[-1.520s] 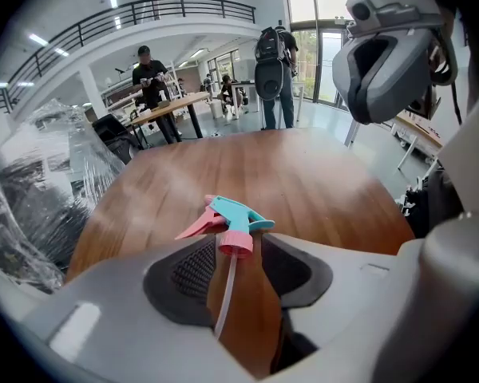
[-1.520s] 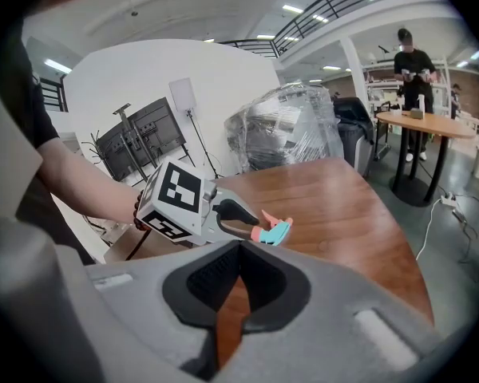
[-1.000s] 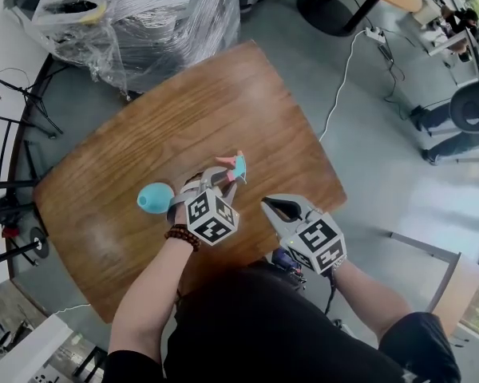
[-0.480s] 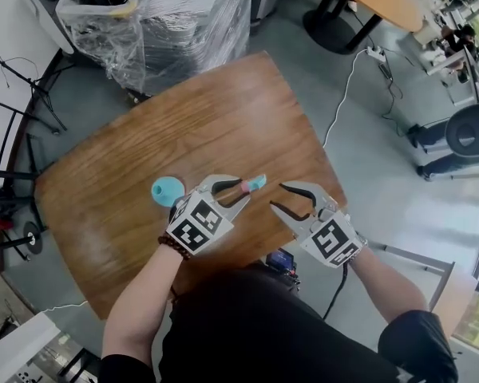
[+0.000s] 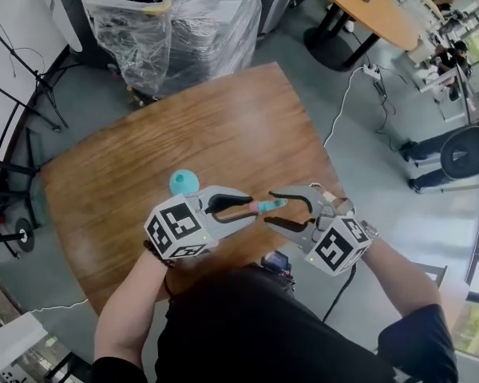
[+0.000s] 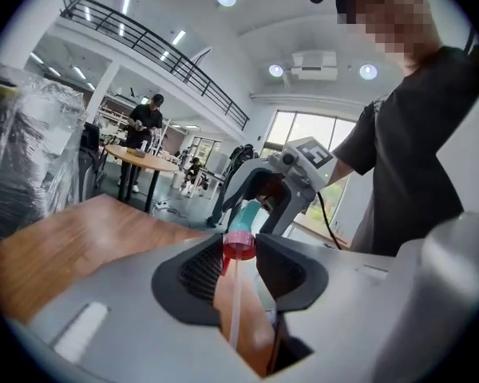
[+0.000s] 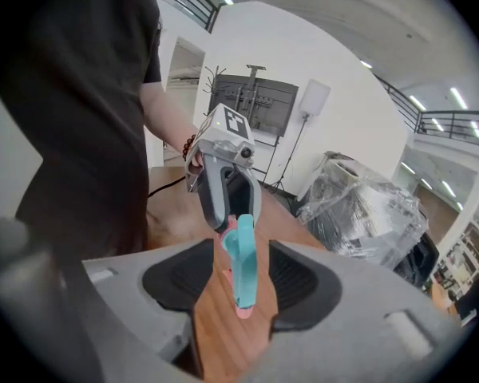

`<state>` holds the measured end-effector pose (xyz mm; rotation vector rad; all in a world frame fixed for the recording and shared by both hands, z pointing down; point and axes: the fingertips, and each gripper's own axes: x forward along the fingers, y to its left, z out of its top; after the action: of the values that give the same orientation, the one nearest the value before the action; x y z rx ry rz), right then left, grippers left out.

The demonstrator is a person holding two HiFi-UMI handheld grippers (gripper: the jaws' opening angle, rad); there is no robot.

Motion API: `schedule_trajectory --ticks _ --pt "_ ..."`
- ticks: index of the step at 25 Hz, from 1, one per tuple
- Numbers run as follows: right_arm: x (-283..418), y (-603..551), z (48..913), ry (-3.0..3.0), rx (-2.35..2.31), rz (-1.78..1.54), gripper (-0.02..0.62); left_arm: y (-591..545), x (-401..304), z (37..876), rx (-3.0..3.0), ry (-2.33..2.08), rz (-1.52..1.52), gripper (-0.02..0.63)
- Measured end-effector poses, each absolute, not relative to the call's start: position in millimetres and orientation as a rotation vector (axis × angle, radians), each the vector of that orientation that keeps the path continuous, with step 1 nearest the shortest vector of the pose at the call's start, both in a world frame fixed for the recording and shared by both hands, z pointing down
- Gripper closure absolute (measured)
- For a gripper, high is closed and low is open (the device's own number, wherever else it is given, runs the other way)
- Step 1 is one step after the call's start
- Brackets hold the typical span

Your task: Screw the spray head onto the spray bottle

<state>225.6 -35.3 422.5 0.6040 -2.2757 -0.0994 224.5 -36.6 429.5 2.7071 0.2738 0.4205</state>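
Now, right tool (image 5: pixel 269 207): just opened wide, astride head (image 5: pixel 276 204).
Left tool (image 5: pixel 251 209): pinches head's collar.
Bottle (image 5: pixel 184 183): not yet capped.

Two hand-held grippers: my left hand-held gripper (image 5: pixel 251 208) and my right hand-held gripper (image 5: pixel 270 210). Two marker cubes, one on each: left cube (image 5: pixel 176 230), right cube (image 5: pixel 335 246). One teal and pink spray head (image 5: pixel 269 207). One teal spray bottle (image 5: pixel 184 183). One wooden bench (image 5: pixel 223 118). One bundle wrapped in clear plastic film (image 5: pixel 176 22). One round table (image 5: pixel 367 10) farther off. One office chair (image 5: pixel 469 152). One white cable (image 5: pixel 343 94) on the floor.
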Motion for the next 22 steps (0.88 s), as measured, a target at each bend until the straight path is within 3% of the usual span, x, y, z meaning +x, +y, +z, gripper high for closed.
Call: schedule_trajectory --ticks 9,17,22 --pt "163.7 -10.3 396.3 -2.258 0.375 -0.217 0.396 -11.2 176.8 390.0 2.648 0.492 0.259 0.459" --pt "134.9 -0.7 384.4 -2.245 0.323 -0.277 0.468 -5.1 149.7 374.1 2.608 0.553 0.161 0.459" --pt "126.6 1.6 382.6 -2.244 0.305 -0.285 0.474 -3.6 141.4 371.9 2.595 0.566 0.142 0.459"
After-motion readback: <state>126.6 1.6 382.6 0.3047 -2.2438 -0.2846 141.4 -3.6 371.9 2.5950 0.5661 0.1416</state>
